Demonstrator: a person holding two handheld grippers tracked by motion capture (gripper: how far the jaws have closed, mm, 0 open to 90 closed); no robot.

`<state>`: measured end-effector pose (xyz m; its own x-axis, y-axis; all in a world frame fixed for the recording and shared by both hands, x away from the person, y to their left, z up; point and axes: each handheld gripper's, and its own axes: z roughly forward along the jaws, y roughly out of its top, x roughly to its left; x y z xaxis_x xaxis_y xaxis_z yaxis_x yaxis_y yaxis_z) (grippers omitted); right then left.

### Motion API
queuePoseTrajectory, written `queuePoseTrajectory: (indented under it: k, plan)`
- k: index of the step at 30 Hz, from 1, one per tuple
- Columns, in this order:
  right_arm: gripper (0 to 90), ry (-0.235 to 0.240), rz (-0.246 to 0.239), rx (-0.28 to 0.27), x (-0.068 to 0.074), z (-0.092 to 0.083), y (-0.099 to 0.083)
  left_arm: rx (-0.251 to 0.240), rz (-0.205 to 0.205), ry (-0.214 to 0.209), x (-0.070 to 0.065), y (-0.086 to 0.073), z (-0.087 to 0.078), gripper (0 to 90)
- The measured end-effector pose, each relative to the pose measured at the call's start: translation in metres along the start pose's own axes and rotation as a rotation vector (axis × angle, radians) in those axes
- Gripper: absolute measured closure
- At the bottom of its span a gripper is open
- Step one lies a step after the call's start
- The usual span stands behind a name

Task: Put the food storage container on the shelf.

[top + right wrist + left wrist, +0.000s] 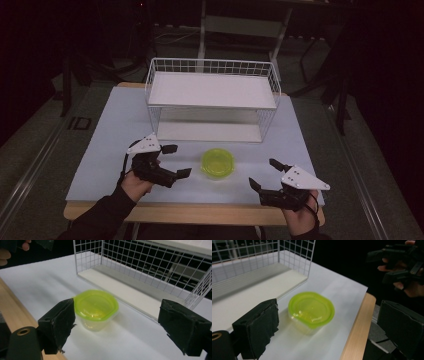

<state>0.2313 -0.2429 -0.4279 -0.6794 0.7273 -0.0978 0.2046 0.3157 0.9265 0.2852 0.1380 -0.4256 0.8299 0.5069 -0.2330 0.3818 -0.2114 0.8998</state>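
A small clear tub with a lime-green lid (pixel 218 162) stands on the white table top (pixel 115 130), in front of the white wire shelf rack (pixel 212 99). My left gripper (pixel 177 161) sits just left of the tub, open, jaws wide and empty, and its own view shows the tub (pixel 311 308) ahead between them. To the tub's right, near the front edge, my right gripper (pixel 265 173) is open too. In the right gripper view the tub (pixel 96 305) stands beyond the jaws, nearer the left one.
The rack has an upper white shelf (pixel 210 90) and a lower board (pixel 210 131), with wire sides. A wooden strip (pixel 200 212) runs along the table's front edge. Dark floor and furniture legs surround the table.
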Motion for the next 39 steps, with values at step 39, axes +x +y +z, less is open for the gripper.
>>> queuePoseTrajectory:
  k: [39]
  plan:
    - [20.7,0.023,0.029,0.048,-0.001,0.025,-0.007,0.269,-0.322,0.082,0.046,-0.022,0.098,35.1]
